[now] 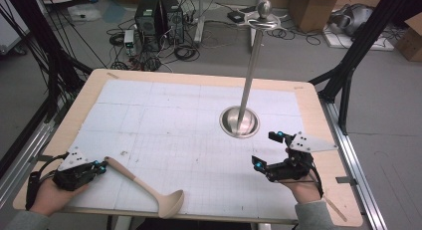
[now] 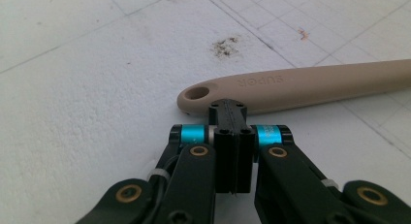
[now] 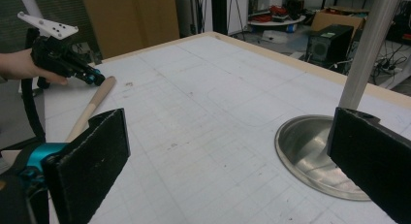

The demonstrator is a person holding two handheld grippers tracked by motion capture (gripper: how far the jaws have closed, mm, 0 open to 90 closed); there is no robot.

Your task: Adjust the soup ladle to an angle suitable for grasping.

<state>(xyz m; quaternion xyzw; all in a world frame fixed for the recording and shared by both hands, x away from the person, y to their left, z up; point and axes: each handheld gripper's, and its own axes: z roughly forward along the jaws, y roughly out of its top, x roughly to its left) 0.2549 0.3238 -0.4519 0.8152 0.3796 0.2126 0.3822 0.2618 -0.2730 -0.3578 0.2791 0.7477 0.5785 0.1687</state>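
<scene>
Nearest the table's front edge: beige ladle, lying flat on the white gridded mat, bowl toward the front edge, handle running up and left across the mat. Handle end with its hanging hole just ahead of the left gripper's tips, in the left gripper view; tips over the handle's near edge there, contact not certain. Jaws pressed together, nothing between them (fully closed, pads face to face). Left gripper resting low at the front left of the table, held in the left hand, grey three-cornered plate on top, cable looping off the table's left edge.

At the front right, well apart from the ladle: right gripper, held in the right hand, jaws spread wide with only bare mat between them. In the right gripper view, both black pads far apart, framing the mat and the far-off left gripper beside the ladle's handle.

Farther in, past the right gripper: round metal base set on the mat, with an upright metal pole rising from it to a ball-shaped top.

Beyond the table, on the floor: two dark computer towers, tangled cables, cardboard boxes.
</scene>
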